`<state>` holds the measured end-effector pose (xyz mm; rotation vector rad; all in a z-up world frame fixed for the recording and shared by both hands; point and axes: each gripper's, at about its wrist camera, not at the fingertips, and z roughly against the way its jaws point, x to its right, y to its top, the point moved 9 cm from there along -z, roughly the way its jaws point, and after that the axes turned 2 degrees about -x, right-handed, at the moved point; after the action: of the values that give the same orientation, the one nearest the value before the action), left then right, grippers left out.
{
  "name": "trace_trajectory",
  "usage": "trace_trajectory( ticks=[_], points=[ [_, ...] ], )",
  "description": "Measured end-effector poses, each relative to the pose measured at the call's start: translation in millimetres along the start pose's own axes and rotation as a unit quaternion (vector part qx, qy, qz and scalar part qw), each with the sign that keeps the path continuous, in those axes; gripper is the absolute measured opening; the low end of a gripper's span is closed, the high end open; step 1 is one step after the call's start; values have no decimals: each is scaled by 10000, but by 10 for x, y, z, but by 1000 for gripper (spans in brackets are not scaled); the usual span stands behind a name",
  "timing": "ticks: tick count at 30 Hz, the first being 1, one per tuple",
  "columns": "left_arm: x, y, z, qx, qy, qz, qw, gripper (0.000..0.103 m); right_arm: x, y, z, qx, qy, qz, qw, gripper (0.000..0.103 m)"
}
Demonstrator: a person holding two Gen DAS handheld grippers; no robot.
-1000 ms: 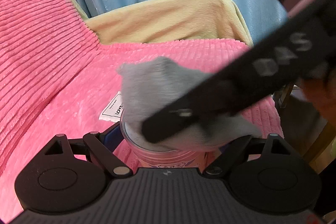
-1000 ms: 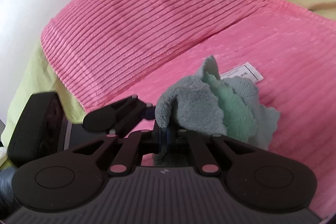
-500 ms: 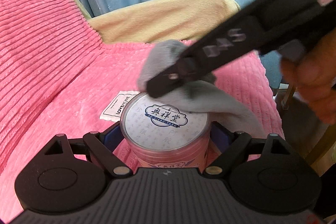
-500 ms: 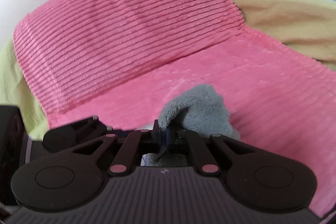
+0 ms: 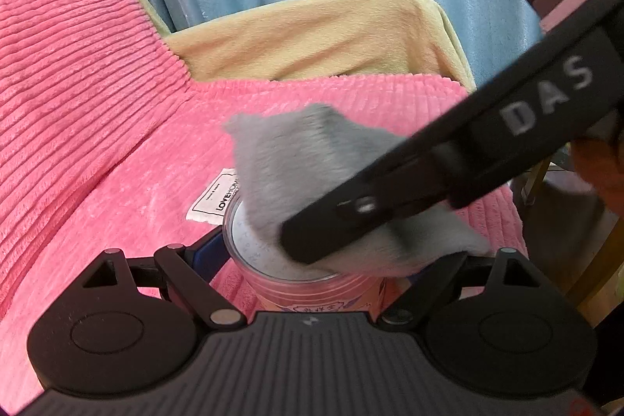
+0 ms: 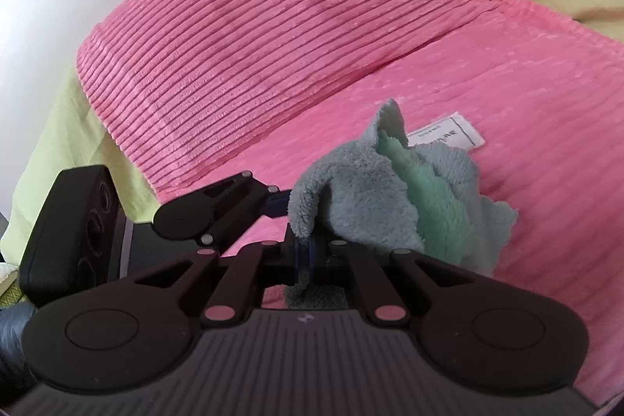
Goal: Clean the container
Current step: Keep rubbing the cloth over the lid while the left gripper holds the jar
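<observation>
My left claw (image 5: 308, 275) grips the jar (image 5: 312, 289) between its fingers; my right claw (image 6: 306, 256) is closed on the cloth (image 6: 362, 205) — wiping the lid (image 5: 249, 240), the sides not yet reached, I judge.

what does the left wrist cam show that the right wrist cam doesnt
Only the left wrist view shows the pink container held in the left tool, its lid mostly under the cloth, and the right tool's side. Only the right wrist view shows the cloth's green inner side and the right tool pinching it. Both show the cloth, the pink blanket and its white label.
</observation>
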<state>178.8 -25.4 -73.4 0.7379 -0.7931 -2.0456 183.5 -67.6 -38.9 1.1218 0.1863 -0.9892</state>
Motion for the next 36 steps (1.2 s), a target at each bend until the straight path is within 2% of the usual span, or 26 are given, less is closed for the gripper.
trace_trajectory(
  ticks=[22, 26, 28, 33, 36],
  points=[
    [-44, -17, 12, 21, -8, 41, 10000, 87, -31, 29, -50, -47, 107, -26, 9999, 2],
    [-29, -17, 12, 25, 1, 39, 10000, 87, 46, -46, 49, -183, 146, -88, 9997, 2],
    [117, 12, 17, 6, 103, 109, 9999, 87, 150, 17, 87, -167, 18, -69, 9998, 2],
    [146, 8, 23, 5, 162, 21, 9999, 87, 315, 114, 176, 294, -658, -130, 9973, 2],
    [153, 21, 20, -7, 175, 19, 9998, 87, 326, 172, 97, 510, -747, -210, 9957, 2]
  ],
)
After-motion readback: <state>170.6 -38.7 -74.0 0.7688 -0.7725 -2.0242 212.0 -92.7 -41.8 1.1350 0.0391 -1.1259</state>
